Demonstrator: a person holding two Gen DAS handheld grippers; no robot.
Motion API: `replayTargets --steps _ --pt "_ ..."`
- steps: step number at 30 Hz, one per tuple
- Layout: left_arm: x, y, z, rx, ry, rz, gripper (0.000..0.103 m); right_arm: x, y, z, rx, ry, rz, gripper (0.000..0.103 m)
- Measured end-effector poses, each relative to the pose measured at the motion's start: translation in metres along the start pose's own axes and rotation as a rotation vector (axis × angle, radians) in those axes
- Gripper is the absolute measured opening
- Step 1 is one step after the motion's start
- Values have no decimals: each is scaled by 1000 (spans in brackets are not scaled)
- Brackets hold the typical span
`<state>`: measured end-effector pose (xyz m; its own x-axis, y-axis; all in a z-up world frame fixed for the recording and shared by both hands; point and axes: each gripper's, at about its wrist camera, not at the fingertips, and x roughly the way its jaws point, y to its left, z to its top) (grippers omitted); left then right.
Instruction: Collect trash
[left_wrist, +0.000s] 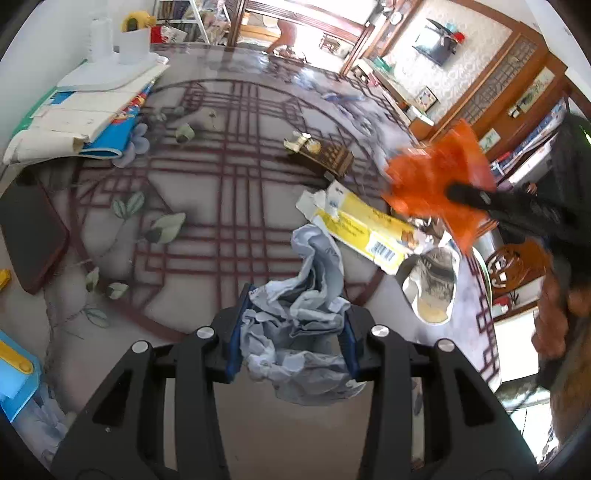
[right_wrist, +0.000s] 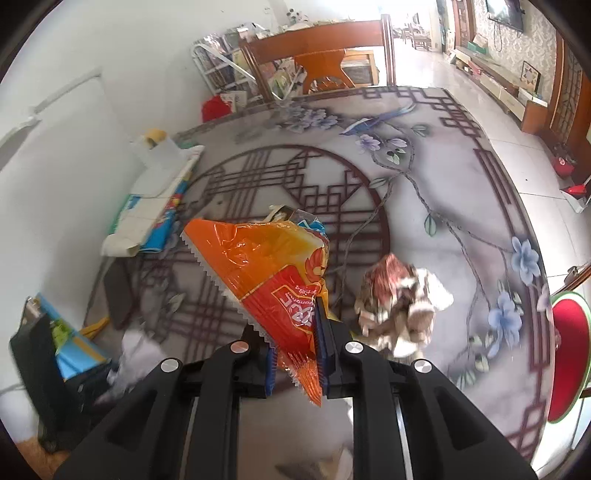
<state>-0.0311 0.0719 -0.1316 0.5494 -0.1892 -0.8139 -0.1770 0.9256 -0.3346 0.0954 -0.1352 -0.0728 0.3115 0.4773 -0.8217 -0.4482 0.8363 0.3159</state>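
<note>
My left gripper (left_wrist: 293, 332) is clamped on a crumpled pale-blue paper wad (left_wrist: 306, 306), held above the worktop (left_wrist: 207, 206). My right gripper (right_wrist: 295, 354) is pinching an orange snack wrapper (right_wrist: 269, 273) near its lower corner, most of the bag standing free above the pads.

Both pieces are up in the air, so I judge the step in hand is carrying them to wherever the trash goes; no bin shows in either view. To do it well I would keep both squeezes firm, especially on the slick wrapper, which could slide out, and move level so the loose paper does not snag on the litter below.

By my count: two pieces held, one per gripper. On the worktop I see one flattened yellow carton (left_wrist: 364, 232), one silver foil bag (left_wrist: 432, 288) just beside it, and one brown-and-white crumpled wrapper (right_wrist: 400, 310). A small brown box (left_wrist: 325, 155) lies farther back; whether it is trash I cannot tell.
</note>
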Motion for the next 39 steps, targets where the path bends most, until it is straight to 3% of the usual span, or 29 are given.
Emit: replayTargets --steps 5,12,19,39 --pt "-7 0 4 -31 -12 3 40 -22 -3 -22 34 -25 7 15" --pt "-18 -26 21 11 -67 0 40 -44 -23 -41 174 -103 -1 16" --pt "-26 -56 32 66 -99 -9 40 -58 -33 -45 193 -157 -28 16" --pt "-27 -102 42 116 -133 -35 40 -73 -56 -52 209 -187 -26 17"
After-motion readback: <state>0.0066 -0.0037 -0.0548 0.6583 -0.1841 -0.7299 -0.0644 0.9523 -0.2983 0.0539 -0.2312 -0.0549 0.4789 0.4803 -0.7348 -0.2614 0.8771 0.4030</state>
